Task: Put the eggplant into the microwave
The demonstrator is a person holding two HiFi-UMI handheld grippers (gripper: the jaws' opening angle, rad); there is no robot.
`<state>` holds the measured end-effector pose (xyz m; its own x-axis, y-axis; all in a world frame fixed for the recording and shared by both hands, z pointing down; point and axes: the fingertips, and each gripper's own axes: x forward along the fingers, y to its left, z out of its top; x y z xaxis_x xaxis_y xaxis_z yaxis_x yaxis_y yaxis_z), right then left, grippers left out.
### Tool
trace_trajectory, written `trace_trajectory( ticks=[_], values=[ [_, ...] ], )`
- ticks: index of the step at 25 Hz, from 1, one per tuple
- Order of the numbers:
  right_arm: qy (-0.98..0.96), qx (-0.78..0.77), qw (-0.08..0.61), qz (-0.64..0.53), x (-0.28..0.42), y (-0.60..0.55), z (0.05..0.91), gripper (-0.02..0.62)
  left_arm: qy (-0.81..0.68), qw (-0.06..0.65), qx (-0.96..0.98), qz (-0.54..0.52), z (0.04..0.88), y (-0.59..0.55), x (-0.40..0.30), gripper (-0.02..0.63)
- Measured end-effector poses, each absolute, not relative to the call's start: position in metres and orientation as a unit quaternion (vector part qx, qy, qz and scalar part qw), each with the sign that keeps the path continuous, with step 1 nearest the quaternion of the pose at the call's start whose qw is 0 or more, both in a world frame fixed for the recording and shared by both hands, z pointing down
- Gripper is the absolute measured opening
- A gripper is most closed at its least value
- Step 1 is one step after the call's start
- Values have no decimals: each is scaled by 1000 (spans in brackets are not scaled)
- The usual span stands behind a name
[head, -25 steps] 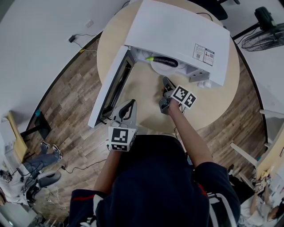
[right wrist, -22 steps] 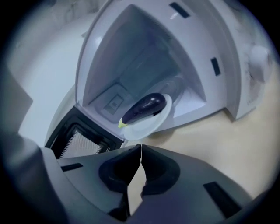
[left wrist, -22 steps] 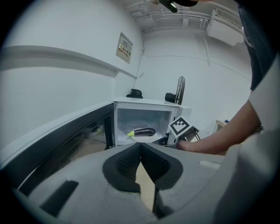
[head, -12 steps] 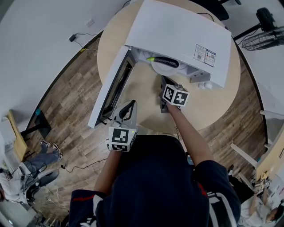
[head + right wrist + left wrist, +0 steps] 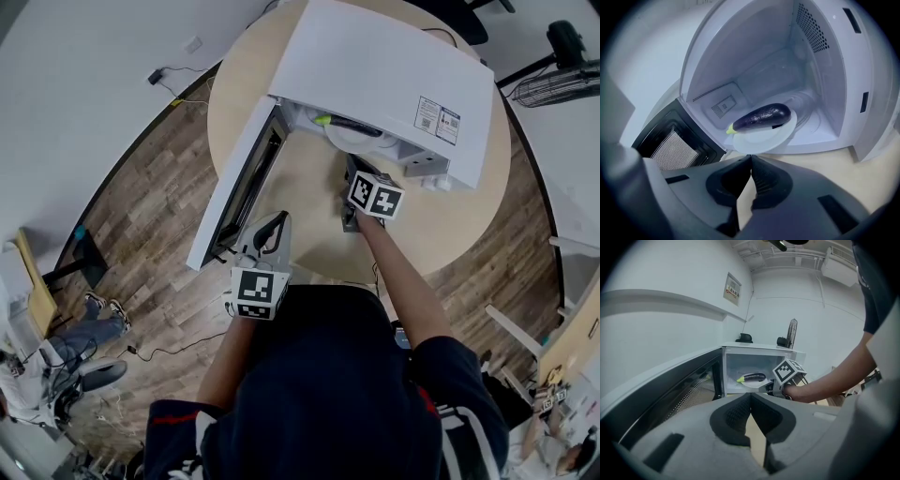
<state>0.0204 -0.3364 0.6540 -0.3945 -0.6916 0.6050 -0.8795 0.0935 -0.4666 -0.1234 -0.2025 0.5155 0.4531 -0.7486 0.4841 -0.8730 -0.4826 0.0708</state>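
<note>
A dark purple eggplant [image 5: 352, 125] [image 5: 761, 117] [image 5: 753, 377] with a green stem lies on a white plate [image 5: 761, 138] inside the white microwave [image 5: 375, 66]. The plate's front edge reaches the cavity's threshold. The microwave door [image 5: 234, 183] [image 5: 670, 385] hangs wide open to the left. My right gripper [image 5: 349, 169] [image 5: 751, 158] is shut and empty, just in front of the opening, pointing at the plate. My left gripper [image 5: 275, 217] [image 5: 751, 395] is shut on nothing, held back near the table's front edge beside the door's free end.
The microwave stands on a round wooden table [image 5: 309, 211]. A floor fan [image 5: 562, 75] stands at the far right. A cable and plug [image 5: 155, 77] lie on the wood floor at the left, and a chair [image 5: 525, 328] is at the right.
My right gripper has rolled about its own axis, so its marker cube shows different faces, and it sits slightly nearer the microwave opening. The left gripper and the eggplant have not moved.
</note>
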Motion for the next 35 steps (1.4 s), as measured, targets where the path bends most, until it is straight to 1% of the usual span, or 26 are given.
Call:
trace_trajectory(
  ticks=[35],
  values=[
    [-712, 551, 92, 426, 28, -371, 656, 14, -494, 164, 829, 204, 520, -203, -133, 15]
  ],
)
